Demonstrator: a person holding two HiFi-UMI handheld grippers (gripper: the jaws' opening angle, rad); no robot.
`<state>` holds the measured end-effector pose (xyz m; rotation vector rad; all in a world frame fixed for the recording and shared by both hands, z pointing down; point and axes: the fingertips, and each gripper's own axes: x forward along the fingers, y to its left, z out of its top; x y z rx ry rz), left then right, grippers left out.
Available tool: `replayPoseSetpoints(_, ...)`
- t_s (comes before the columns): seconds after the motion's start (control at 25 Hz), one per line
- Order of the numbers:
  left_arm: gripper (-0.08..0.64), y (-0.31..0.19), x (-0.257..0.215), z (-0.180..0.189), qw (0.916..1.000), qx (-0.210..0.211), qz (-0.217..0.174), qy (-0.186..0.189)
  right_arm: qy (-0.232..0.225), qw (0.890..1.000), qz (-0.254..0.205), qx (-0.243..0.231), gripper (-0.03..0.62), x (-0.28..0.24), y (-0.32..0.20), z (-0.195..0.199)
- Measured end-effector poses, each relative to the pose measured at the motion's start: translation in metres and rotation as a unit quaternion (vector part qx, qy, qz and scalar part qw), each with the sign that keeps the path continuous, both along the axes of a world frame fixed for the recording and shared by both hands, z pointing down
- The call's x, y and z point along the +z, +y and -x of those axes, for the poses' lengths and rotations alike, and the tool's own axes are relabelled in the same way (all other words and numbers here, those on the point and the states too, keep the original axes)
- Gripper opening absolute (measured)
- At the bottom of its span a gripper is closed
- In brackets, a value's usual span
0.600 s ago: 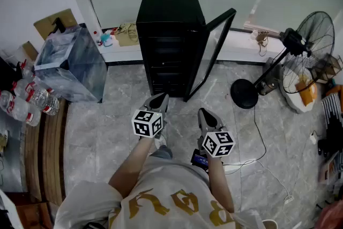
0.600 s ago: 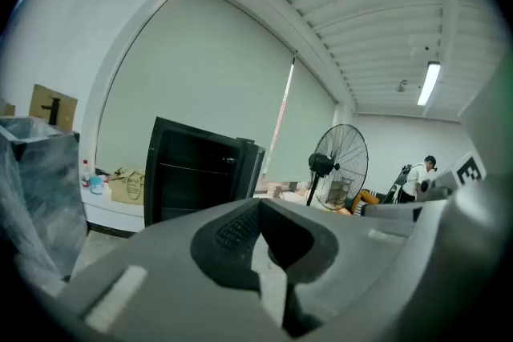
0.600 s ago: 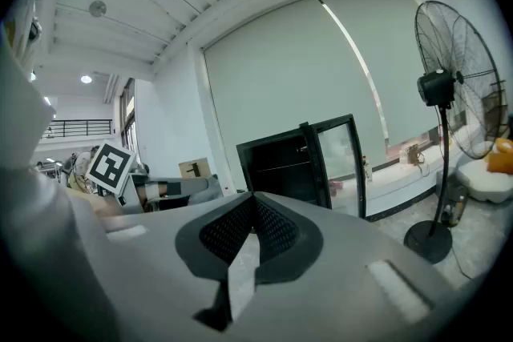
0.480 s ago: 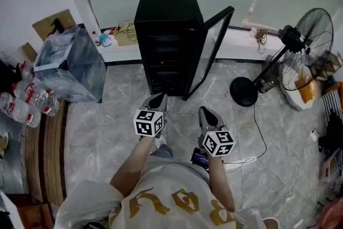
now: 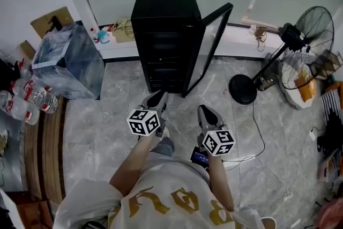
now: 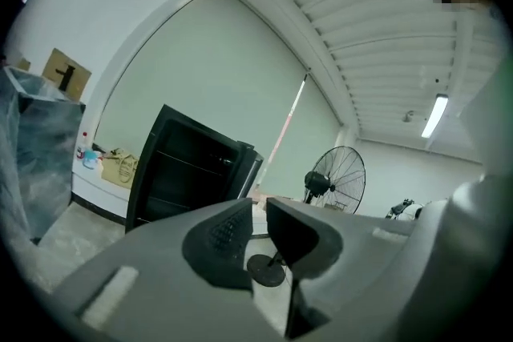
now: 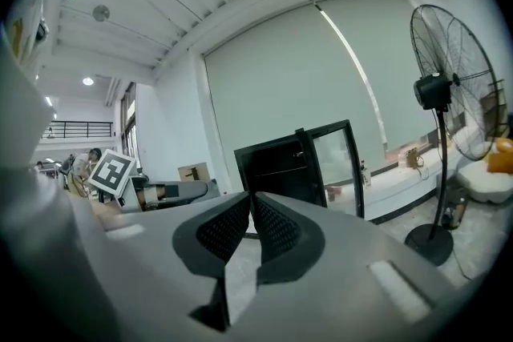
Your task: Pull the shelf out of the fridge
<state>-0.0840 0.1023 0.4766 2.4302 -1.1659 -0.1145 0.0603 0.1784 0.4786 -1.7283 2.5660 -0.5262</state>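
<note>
The black fridge stands against the far wall with its glass door swung open to the right. Dark shelves show inside, all pushed in. Both grippers hover over the floor short of the fridge front, apart from it. My left gripper points at the fridge's lower part and holds nothing; in the left gripper view only a narrow slit shows between its jaws. My right gripper is shut and empty, below the door's edge; its tips meet in the right gripper view, with the fridge behind.
A standing fan with a round base is at the right, and its cable trails over the floor. A clear plastic bin, water bottles and a wooden bench line the left.
The left gripper has drifted slightly left and down. The fridge sits a little higher and left in view. The right gripper has hardly moved.
</note>
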Motion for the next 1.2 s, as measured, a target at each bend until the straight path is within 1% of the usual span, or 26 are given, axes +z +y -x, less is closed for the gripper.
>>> replayPoseSetpoints(0.12,0.069,-0.011,0.001,-0.002,0.9997,-0.01,0.006,0.023,0.004,1.0,0.006,-0.002,0.066,0.004,-0.008,-0.003)
replayPoseSetpoints(0.28,0.087,-0.04,0.011,-0.007,0.9977,-0.034,0.028,0.052,0.006,1.0,0.013,0.001,0.069,0.011,-0.027,-0.016)
replayPoseSetpoints(0.4,0.087,-0.068,0.024,-0.019,0.9959,-0.039,0.048,0.065,0.005,1.0,0.021,0.006,0.067,0.02,-0.051,-0.029)
replayPoseSetpoints(0.56,0.091,-0.124,0.037,-0.031,0.9909,-0.061,0.066,0.1,0.013,0.999,0.03,-0.012,0.071,0.026,-0.103,-0.044)
replayPoseSetpoints(0.64,0.101,-0.158,0.042,-0.035,0.9889,-0.073,0.07,0.109,0.017,0.999,0.034,-0.016,0.072,0.028,-0.136,-0.052)
replayPoseSetpoints(0.88,0.101,-0.257,0.047,-0.045,0.9814,-0.095,0.089,0.141,0.026,0.999,0.04,-0.025,0.072,0.024,-0.226,-0.067)
replayPoseSetpoints(1.04,0.101,-0.307,0.058,-0.048,0.9728,-0.109,0.104,0.176,0.037,0.998,0.049,-0.029,0.074,0.03,-0.271,-0.073)
replayPoseSetpoints(1.12,0.103,-0.328,0.069,-0.049,0.9673,-0.111,0.121,0.193,0.045,0.997,0.05,-0.029,0.074,0.033,-0.289,-0.075)
replayPoseSetpoints(1.2,0.106,-0.347,0.08,-0.052,0.9569,-0.116,0.144,0.224,0.046,0.997,0.052,-0.03,0.074,0.033,-0.305,-0.076)
